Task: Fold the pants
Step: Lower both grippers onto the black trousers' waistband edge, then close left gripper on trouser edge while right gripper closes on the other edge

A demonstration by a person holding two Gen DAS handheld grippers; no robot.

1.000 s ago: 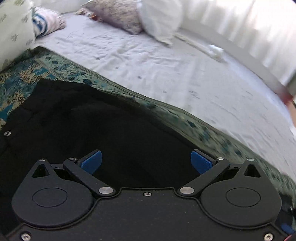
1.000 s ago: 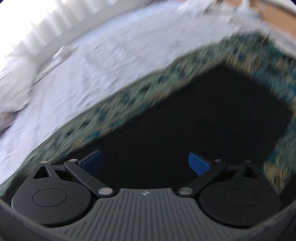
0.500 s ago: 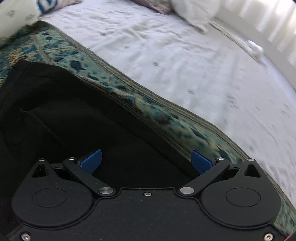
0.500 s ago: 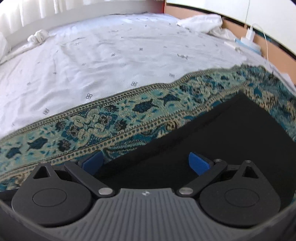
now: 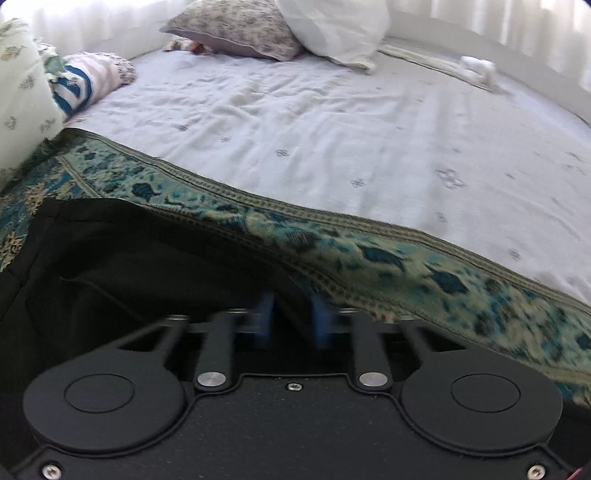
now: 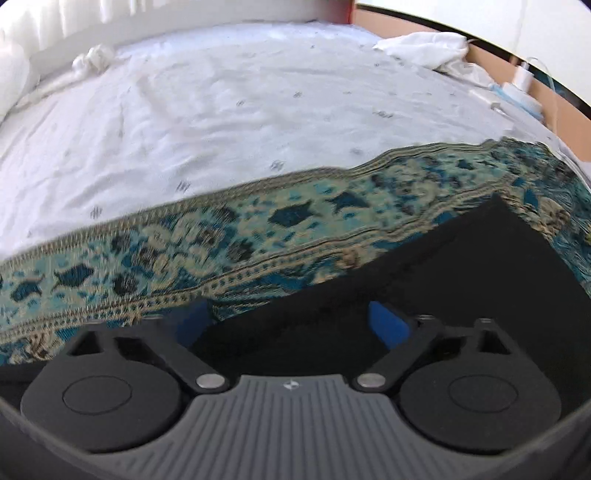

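Left tool (image 5: 290, 323): half a second ago spread wide over the pants (image 5: 122, 266); now its jaws are closing, nearly together, a ridge of black cloth at the far edge pinched between the blue pads (image 5: 264, 317).
Right tool (image 6: 291, 323): jaws closing but wide apart, the pants' edge between them, not yet pressed.
Pants: flat on the patterned rug (image 5: 406, 258), which lies on the bed (image 5: 332, 122).
Pillows (image 5: 236, 27): far end.
Judgement: the edge grasp is under way, left ahead of right; the fold lift comes next.
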